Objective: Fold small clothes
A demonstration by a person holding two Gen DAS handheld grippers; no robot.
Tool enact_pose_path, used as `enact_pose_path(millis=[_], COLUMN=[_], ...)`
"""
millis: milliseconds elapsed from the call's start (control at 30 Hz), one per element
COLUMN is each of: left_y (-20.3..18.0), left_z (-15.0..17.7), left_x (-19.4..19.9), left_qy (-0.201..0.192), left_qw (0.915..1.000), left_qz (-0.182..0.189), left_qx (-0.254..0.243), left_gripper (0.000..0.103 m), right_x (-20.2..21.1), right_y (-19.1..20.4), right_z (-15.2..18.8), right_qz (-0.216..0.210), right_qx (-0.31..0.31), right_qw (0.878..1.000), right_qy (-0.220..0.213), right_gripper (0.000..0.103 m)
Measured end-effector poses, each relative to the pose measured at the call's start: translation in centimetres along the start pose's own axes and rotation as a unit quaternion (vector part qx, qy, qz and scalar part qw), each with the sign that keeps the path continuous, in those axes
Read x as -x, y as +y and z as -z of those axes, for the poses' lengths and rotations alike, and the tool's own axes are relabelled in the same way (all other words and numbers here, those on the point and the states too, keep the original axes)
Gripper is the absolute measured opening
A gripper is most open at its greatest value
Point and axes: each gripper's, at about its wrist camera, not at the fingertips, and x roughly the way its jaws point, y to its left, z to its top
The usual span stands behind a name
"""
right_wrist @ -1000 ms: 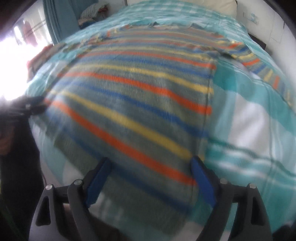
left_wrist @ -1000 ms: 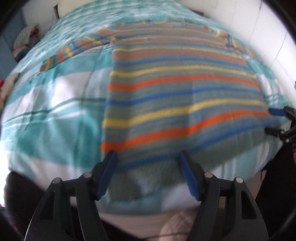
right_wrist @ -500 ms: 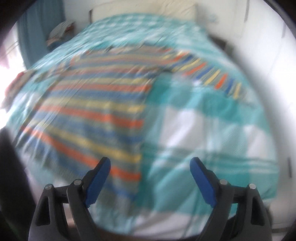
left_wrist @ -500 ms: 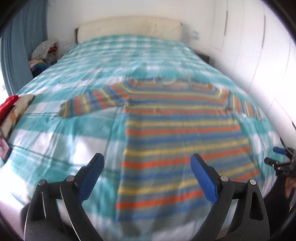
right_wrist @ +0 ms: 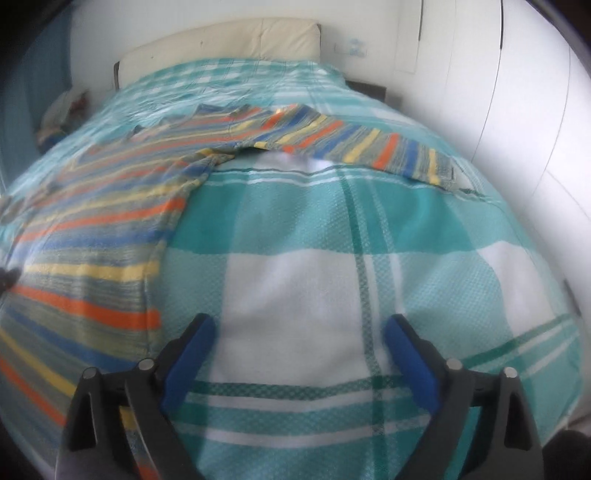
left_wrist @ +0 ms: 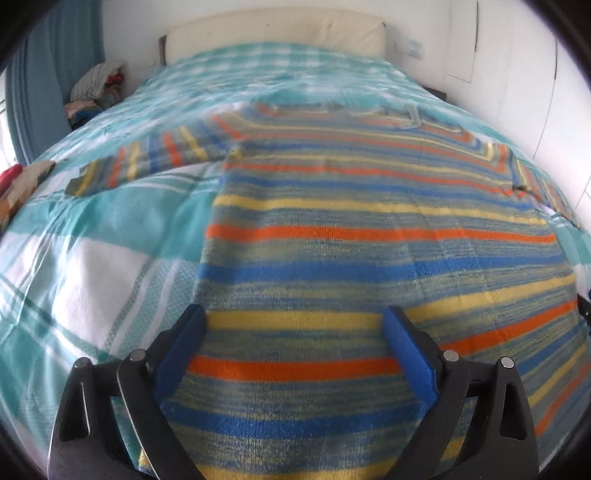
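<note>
Since 0.5 s ago left gripper (left_wrist: 293, 334) dropped in low over sweater (left_wrist: 369, 236) hem; right gripper (right_wrist: 299, 343) slid off to bare bedspread (right_wrist: 424, 221) beside sweater's side edge. Both jaws wide open, nothing held. Sweater flat, sleeves out, mid bed w/ hem at near edge. Headboard (left_wrist: 273, 33) at far end, clothes pile (left_wrist: 96, 92) off far-left corner.
</note>
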Motion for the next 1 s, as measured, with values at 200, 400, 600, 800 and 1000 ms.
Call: enact_pose_path(millis=[200, 400, 600, 800, 1000], left_y=[0.13, 0.03, -0.02, 0.06, 0.16], left_z=[0.08, 0.13, 0.15, 0.17, 0.19], left_x=[-0.26, -0.63, -0.63, -0.67, -0.66], left_qy=[0.003, 0.005, 0.005, 0.005, 0.006], left_qw=[1.0, 0.9999, 1.0, 1.0, 1.0], left_qz=[0.005, 0.002, 0.0, 0.0, 0.0], left_qx=[0.008, 0.009, 0.008, 0.007, 0.006], left_gripper=[0.1, 0.101, 0.101, 0.102, 0.102], right_x=[-0.39, -0.52, -0.58, -0.66, -0.67], right_y=[0.01, 0.06, 0.18, 0.26, 0.3], right_z=[0.18, 0.22, 0.19, 0.21, 0.18], right_qz=[0.006, 0.01, 0.013, 0.019, 0.021], right_qx=[0.0, 0.003, 0.006, 0.01, 0.011], right_qw=[1.0, 1.0, 1.0, 1.0, 1.0], right_qy=[-0.002, -0.003, -0.004, -0.004, -0.004], right_gripper=[0.099, 0.1, 0.1, 0.101, 0.102])
